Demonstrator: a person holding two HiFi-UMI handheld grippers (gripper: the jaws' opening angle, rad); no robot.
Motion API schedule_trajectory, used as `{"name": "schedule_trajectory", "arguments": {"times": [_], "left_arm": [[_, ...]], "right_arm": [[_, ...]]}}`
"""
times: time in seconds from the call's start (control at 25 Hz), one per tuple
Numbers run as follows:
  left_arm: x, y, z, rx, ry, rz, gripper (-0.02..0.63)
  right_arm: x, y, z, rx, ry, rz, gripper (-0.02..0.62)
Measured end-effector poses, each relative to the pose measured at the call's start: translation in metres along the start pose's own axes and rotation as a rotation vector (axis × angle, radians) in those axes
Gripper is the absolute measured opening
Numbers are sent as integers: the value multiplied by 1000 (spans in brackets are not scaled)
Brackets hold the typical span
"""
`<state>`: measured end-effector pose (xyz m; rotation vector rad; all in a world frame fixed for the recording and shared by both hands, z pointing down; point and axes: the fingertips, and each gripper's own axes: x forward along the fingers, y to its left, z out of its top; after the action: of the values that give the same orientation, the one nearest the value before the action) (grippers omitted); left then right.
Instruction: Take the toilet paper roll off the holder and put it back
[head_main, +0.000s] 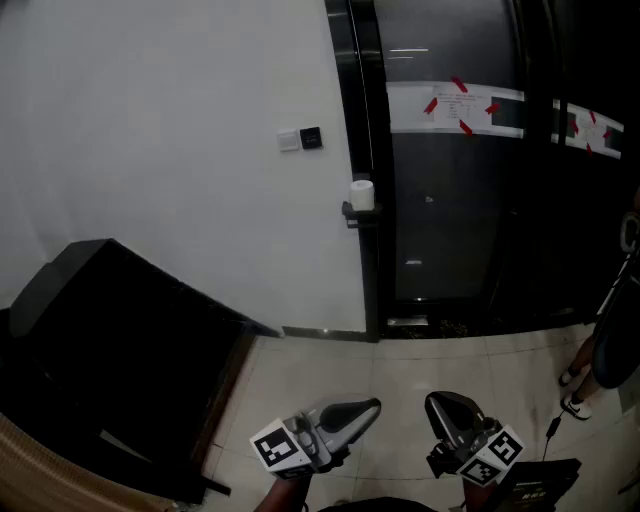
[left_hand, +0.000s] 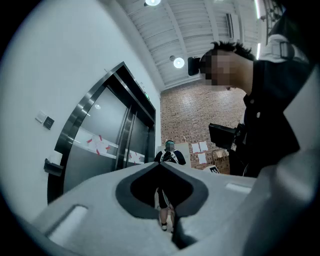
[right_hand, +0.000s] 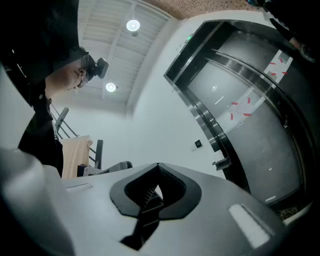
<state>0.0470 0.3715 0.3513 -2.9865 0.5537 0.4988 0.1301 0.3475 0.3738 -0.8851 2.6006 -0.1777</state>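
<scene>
Closest to us were two grey tools, the left hand-held gripper and the right hand-held gripper. Each had its jaws pressed together on nothing and was tilted a little upward over the pale tiled floor. We judged this the first hazard: unless one was opened wide before arriving, its closed tip would only poke the roll and knock it off.

To our left stood one large black sloping cabinet, which our left elbow could catch as we stepped in. At the right edge stood one person in white shoes, near enough to be brushed by a wide swing.

Well apart from both tools, the one white toilet paper roll stood upright on the one small dark holder, fixed where the white wall met the dark lift door frame. The perch looked narrow, so a hard squeeze or a careless replacement could send the roll to the floor. Above it hung two wall switch plates.
</scene>
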Motion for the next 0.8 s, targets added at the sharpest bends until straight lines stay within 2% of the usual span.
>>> {"name": "schedule_trajectory", "arguments": {"times": [0.48, 0.8], "left_arm": [[46, -12, -13, 65, 55, 21, -3], [60, 7, -28, 59, 61, 50, -3]], "right_arm": [[-31, -31, 15, -16, -22, 32, 2], [-31, -58, 8, 10, -20, 41, 2]]}}
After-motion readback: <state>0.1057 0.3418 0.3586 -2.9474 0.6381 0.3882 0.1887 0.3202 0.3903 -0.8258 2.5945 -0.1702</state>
